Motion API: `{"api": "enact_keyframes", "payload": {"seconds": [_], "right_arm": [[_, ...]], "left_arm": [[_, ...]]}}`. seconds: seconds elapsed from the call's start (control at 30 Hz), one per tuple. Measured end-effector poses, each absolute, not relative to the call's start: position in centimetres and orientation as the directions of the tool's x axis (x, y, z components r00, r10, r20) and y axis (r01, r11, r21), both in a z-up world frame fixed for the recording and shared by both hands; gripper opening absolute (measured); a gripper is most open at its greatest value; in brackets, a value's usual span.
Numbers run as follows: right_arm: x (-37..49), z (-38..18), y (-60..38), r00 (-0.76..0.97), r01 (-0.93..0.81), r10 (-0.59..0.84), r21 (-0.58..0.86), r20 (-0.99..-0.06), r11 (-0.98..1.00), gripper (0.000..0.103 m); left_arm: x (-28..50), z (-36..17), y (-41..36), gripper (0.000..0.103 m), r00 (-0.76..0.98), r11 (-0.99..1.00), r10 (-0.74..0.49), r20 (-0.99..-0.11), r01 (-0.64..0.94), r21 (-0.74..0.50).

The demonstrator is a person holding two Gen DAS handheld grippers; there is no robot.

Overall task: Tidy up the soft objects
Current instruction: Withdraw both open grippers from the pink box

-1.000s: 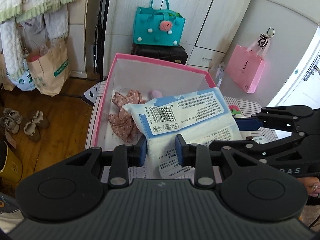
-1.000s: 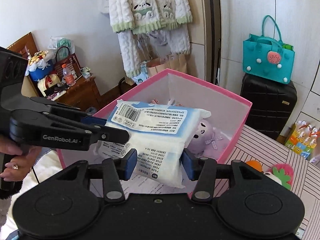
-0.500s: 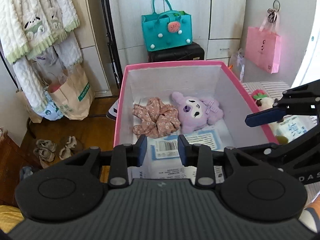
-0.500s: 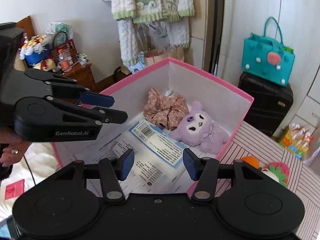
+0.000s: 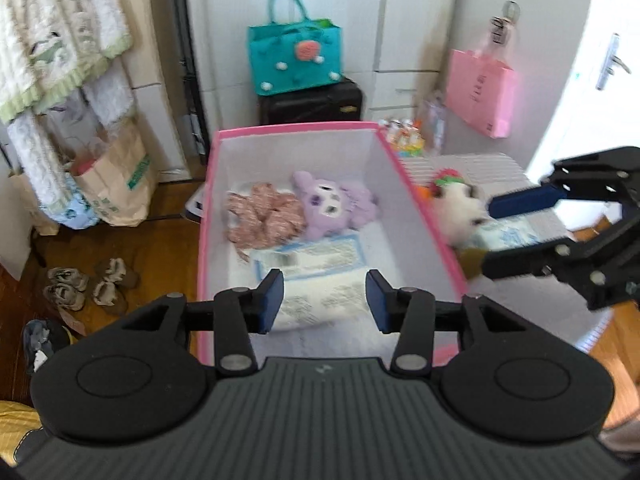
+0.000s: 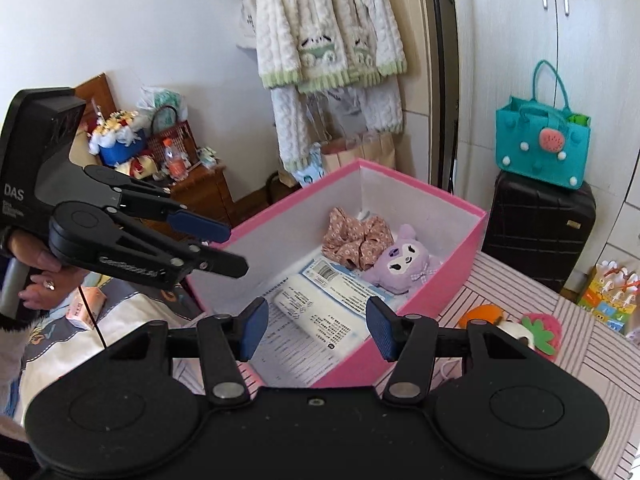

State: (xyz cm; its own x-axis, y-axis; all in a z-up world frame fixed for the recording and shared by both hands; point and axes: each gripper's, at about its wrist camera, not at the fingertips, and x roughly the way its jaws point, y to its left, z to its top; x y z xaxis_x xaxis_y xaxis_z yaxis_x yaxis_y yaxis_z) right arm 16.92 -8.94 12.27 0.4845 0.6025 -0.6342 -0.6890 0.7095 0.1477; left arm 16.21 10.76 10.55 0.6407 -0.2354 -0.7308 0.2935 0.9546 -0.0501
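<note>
Left hand-held gripper (image 5: 325, 300): jaws apart, just been opening, nothing between the pads; poised above the near end of the pink box (image 5: 420, 204). Right hand-held gripper (image 6: 314, 328): jaws apart, empty, above the near corner of the same box.

Tissue pack (image 6: 320, 312): white and blue, released, lying flat on the box floor at the near end, partly over a printed sheet. Floral scrunchie (image 6: 356, 240): at the far end of the box, touching the purple plush toy (image 6: 402, 262) beside it. Both just beyond the pack.

Pink box: standing at the left edge of the striped desk (image 6: 560, 320), open-topped, its walls rising between the contents and the items outside.

On the desk outside the box, toward the right edge: a white plush toy (image 5: 460, 212), blurred, lying beside a second tissue pack (image 5: 508, 236); an orange and a pink strawberry-shaped soft item (image 6: 540, 330) close together. In the left wrist view, right gripper fingers crossing in front of these.

Surroundings: black suitcase (image 6: 540, 232) behind the desk with a teal felt bag (image 6: 542, 144) on top; pink paper bag (image 5: 480, 92) hanging on the wall; fleece garments (image 6: 328, 40) on a rack; brown paper bag (image 5: 116, 184) and shoes (image 5: 84, 284) on the wooden floor; cluttered wooden cabinet (image 6: 200, 192) at left.
</note>
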Motion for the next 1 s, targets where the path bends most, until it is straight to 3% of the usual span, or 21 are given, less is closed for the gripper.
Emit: {"api": "enact_keyframes", "payload": {"seconds": [0.23,0.43,0.67,1.0], "right_arm": [[13.1,13.4,-11.5,0.495,-0.705,0.616,0.131,-0.613,0.697,0.06],[9.9,12.7,-14.6,0.512,-0.702,0.617,0.124,-0.598,0.701,0.061],[7.4,11.2,-17.8,0.539,-0.668,0.555,0.079,-0.633,0.74,0.062],[7.1,8.4,-23.9,0.614,-0.557,0.496,0.108,-0.614,0.823,0.063]], "left_arm": [[12.4,13.2,8.4,0.049,0.642,0.933,-0.221,-0.734,0.359,0.033],[8.9,11.8,8.0,0.052,0.644,0.916,-0.323,-0.694,0.398,-0.056],[5.8,9.3,6.5,0.052,0.664,0.92,-0.313,-0.679,0.389,-0.044],[5.1,8.0,0.5,0.053,0.649,0.86,-0.415,-0.638,0.509,-0.042]]}}
